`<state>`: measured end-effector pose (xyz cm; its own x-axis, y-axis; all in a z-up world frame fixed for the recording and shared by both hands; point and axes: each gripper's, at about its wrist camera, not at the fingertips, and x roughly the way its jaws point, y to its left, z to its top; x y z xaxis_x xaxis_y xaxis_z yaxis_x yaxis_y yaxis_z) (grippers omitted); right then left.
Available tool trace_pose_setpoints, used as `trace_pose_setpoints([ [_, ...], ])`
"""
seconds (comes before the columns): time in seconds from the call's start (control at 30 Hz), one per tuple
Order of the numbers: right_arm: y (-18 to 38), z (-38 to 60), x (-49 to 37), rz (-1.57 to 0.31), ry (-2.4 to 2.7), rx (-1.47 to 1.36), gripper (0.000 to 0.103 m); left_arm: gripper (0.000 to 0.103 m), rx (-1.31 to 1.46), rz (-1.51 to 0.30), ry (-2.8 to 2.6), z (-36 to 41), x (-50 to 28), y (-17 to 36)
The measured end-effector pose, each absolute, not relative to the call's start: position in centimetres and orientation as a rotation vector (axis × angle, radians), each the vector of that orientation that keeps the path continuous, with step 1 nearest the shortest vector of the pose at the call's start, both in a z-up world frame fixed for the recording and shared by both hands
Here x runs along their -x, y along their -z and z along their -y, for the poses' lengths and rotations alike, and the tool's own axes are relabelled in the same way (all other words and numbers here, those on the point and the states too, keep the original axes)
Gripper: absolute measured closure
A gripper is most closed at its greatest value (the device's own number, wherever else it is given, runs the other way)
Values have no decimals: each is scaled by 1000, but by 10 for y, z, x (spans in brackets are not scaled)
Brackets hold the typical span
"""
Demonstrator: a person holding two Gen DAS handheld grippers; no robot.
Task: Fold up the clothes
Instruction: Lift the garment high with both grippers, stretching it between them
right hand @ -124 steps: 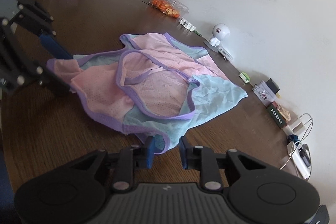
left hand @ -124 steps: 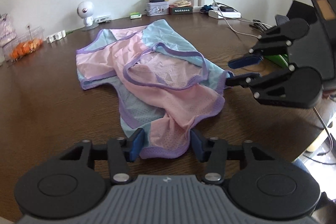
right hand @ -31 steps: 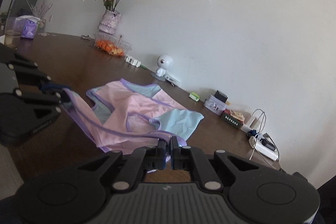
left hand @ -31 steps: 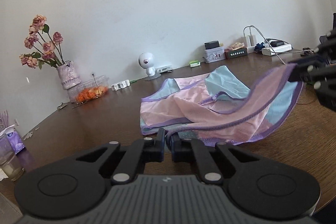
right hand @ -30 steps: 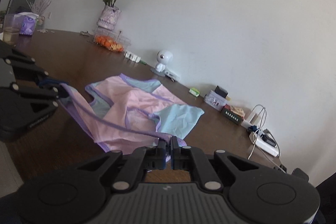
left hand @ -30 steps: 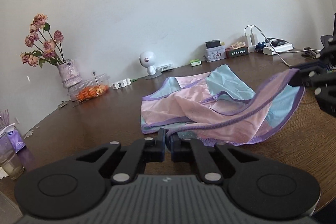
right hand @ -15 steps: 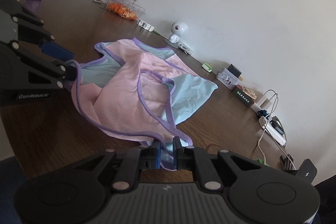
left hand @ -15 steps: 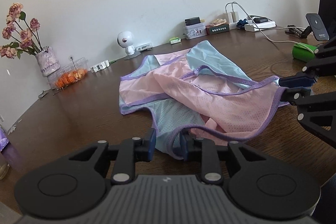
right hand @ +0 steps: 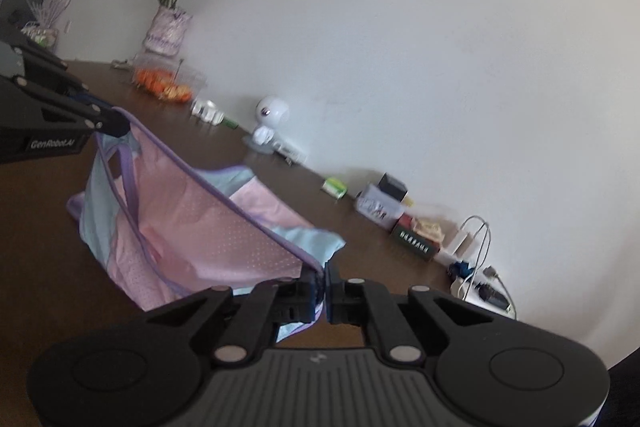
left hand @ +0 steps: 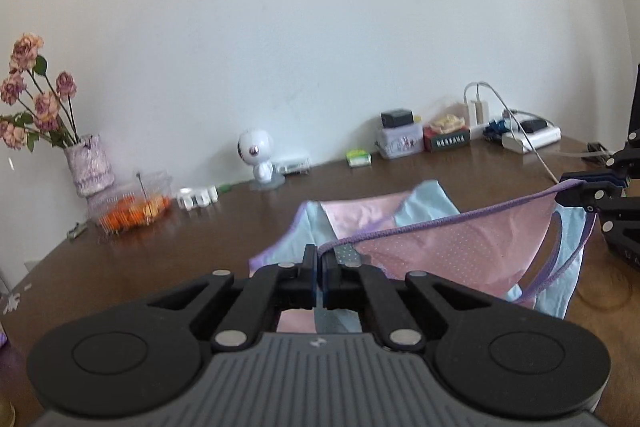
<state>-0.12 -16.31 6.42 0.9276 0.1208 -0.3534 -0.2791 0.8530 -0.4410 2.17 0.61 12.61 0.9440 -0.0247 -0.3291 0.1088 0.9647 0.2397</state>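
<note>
Item: garment (left hand: 452, 247), pink and pale blue mesh with purple binding, part lifted, part resting on the wooden table (left hand: 160, 251).

Left gripper (left hand: 320, 269): jaws have just been closing; now clenched on the purple edge at one end. In the right wrist view it sits at 9 o'clock (right hand: 114, 121), cloth hanging from its tips.

Right gripper (right hand: 324, 285): jaws have just been closing; now clenched on the other end of the same bound edge. In the left wrist view it sits at 3 o'clock (left hand: 576, 187).

Key relation: the held edge runs as a taut line from one gripper to the other, its long axis left to right across the person. The body of the garment hangs below that line and trails forward, toward 12 o'clock, onto the table. Neither hand is nearer; each holds an end.

Judgement: the fold likely calls for carrying both ends together toward 12 o'clock, keeping the edge level.
</note>
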Motion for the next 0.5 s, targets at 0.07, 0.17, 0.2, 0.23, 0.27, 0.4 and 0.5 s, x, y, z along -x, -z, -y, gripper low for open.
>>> trace_pose_setpoints([
  [0.07, -91, 166, -7, -285, -206, 494, 100, 101, -240, -290, 72, -5, -30, -152],
  [0.17, -132, 169, -12, -241, -203, 490, 100, 101, -232, -234, 73, -2, -33, -188],
  [0.2, -144, 169, -13, -227, -206, 493, 100, 101, -232, -218, 75, -1, -34, -200],
  [0.23, -156, 169, -14, -212, -208, 496, 100, 101, -231, -206, 77, 0, -35, -211],
  [0.27, -168, 169, -15, -198, -210, 499, 100, 101, -229, -195, 79, 1, -35, -223],
  [0.4, -214, 173, -13, -140, -205, 490, 100, 101, -219, -158, 89, 0, -34, -266],
  [0.5, -248, 178, -5, -116, -215, 475, 100, 101, -216, -145, 92, -2, -31, -296],
])
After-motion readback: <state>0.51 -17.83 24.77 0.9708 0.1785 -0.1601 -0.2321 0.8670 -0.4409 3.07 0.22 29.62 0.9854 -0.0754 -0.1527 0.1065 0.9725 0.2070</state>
